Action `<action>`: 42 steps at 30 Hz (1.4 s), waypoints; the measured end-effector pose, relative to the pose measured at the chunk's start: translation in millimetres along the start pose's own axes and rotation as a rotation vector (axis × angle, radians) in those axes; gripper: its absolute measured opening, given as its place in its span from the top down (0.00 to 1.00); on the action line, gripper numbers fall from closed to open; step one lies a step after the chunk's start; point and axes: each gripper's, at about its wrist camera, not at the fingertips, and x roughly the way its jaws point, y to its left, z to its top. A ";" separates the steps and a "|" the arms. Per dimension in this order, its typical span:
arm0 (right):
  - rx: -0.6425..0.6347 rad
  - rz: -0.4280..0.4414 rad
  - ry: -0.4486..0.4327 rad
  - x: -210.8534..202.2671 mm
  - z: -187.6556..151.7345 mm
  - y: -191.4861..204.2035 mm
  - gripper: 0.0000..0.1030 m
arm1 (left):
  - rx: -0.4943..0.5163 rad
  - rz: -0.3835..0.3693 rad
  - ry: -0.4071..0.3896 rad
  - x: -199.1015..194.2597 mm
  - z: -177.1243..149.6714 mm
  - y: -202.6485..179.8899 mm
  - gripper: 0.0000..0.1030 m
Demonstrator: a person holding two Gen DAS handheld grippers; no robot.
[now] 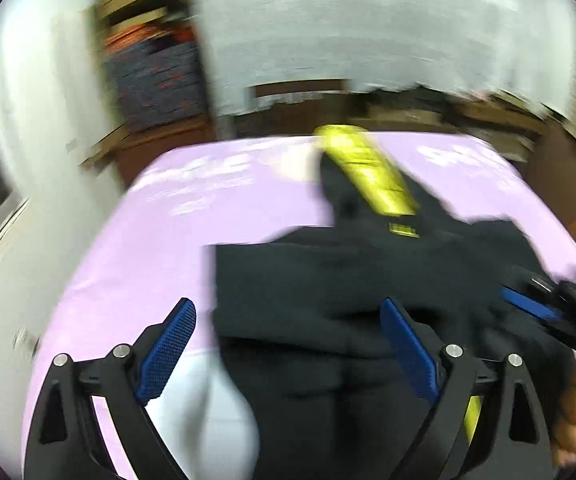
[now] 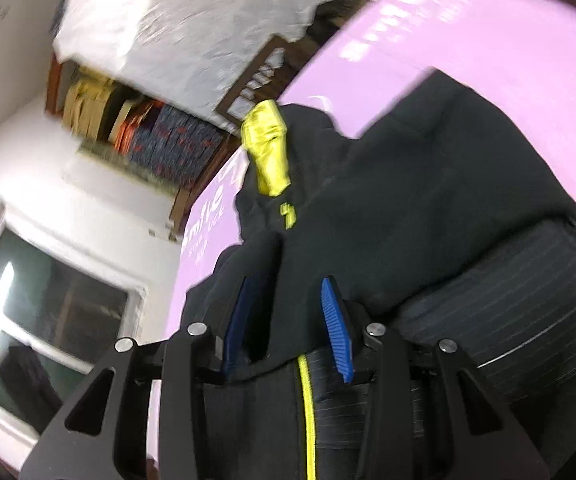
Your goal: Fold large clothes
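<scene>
A black garment (image 1: 327, 276) with a yellow-green lining (image 1: 371, 172) lies bunched on a pink sheet (image 1: 136, 248). My left gripper (image 1: 288, 344) is open above the garment's near left edge, blue pads wide apart, nothing between them. In the right wrist view the same garment (image 2: 427, 184) and its yellow lining (image 2: 270, 148) show. My right gripper (image 2: 288, 332) has its blue pads partly closed with a fold of the black cloth and a yellow-piped hem between them. The right gripper also shows at the right edge of the left wrist view (image 1: 543, 304).
The pink sheet (image 2: 467, 40) covers the table. Behind it are a white-draped surface (image 1: 367, 32), wooden shelves with stacked cloth (image 1: 152, 76) and a white wall. A window (image 2: 48, 312) is at the left of the right wrist view. Both views are motion-blurred.
</scene>
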 end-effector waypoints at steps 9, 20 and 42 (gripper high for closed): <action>-0.663 -0.323 0.056 45.5 -44.0 112.7 0.60 | -0.128 0.107 0.111 67.7 4.4 56.2 0.10; -0.828 -0.492 0.004 86.8 -20.8 120.8 0.92 | -0.069 0.113 0.172 94.7 -13.9 55.4 0.08; -0.028 -0.537 -0.086 19.6 73.1 -35.5 0.57 | 0.011 0.159 0.142 92.4 -18.6 32.1 0.07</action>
